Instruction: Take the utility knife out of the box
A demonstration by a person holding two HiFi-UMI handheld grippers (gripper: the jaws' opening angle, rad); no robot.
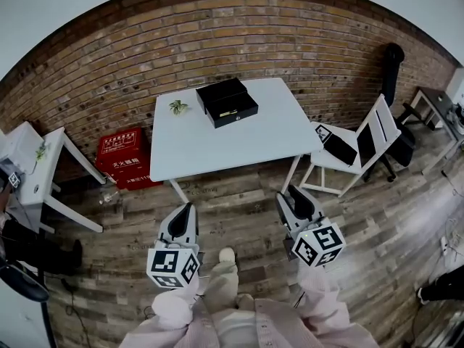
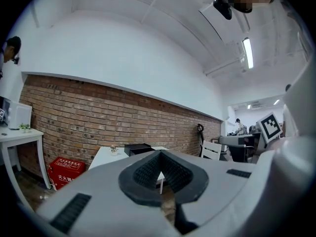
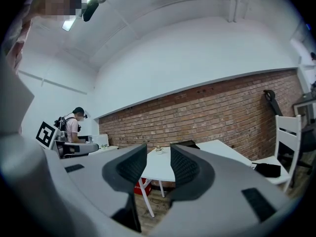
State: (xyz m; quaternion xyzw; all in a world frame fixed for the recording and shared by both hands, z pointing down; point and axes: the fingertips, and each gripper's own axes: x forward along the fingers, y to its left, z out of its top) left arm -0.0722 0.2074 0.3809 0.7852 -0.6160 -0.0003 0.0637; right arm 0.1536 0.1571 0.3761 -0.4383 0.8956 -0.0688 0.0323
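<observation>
Head view | knife (image 1: 229,112) in open box (image 1: 221,92), far off | likely light, stiff, smooth; grip handle crosswise | left gripper (image 1: 188,209) closed, empty | right gripper (image 1: 286,198) open, empty

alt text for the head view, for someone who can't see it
A black box sits on a white table against a brick wall. Nearer the camera, above the wood floor, the left gripper and right gripper point toward the table, well short of it.

Left claw (image 1: 190,207) and right claw (image 1: 288,196): light grey shells, black ribbed pads (image 3: 183,169). Each carries a white cube (image 1: 172,267) with black square markers. Person wears pale pink sleeves (image 1: 172,312), light trousers (image 1: 221,285) and a white shoe (image 1: 227,254).
</observation>
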